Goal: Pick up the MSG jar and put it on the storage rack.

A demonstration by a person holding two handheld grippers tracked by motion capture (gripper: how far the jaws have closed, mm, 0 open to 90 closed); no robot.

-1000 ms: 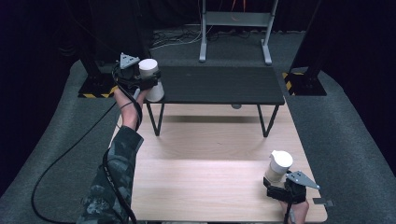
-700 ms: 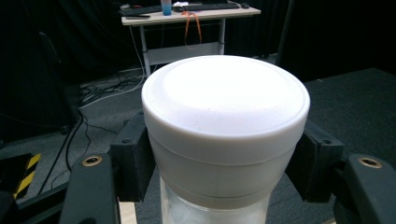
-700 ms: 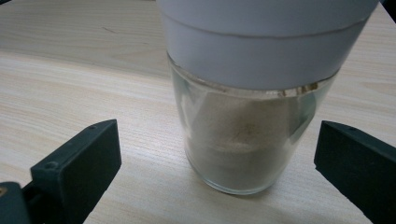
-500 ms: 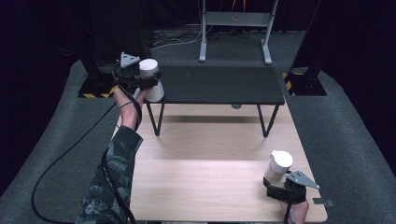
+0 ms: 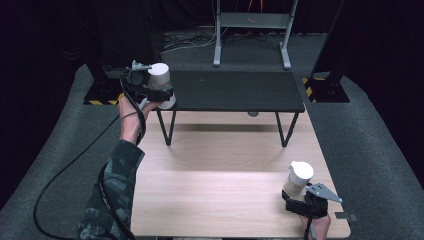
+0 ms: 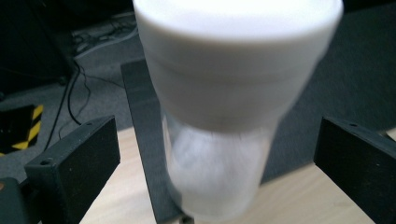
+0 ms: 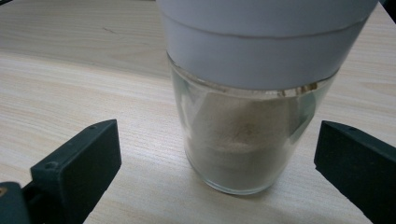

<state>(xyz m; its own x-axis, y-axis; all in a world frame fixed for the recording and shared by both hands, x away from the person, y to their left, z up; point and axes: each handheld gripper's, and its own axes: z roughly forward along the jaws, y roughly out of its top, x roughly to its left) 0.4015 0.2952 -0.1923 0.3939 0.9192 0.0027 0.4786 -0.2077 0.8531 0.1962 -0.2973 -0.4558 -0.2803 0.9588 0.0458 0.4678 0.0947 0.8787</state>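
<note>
White-capped glass jar (image 5: 161, 85) stands upright on the left corner of the black raised shelf (image 5: 235, 90), between the left tool's (image 5: 150, 92) jaws, which have just been opening and no longer press it. On the pale wooden table (image 5: 210, 185), the right tool (image 5: 300, 202) stands spread around a second capped jar (image 5: 298, 177).

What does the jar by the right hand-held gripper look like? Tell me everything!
The jar is clear glass with a tall white cap. Pale powder fills its lower part. It stands upright on the light wooden table, near the right front corner. It sits between the open jaws of the right hand-held gripper, which do not touch it.
</note>
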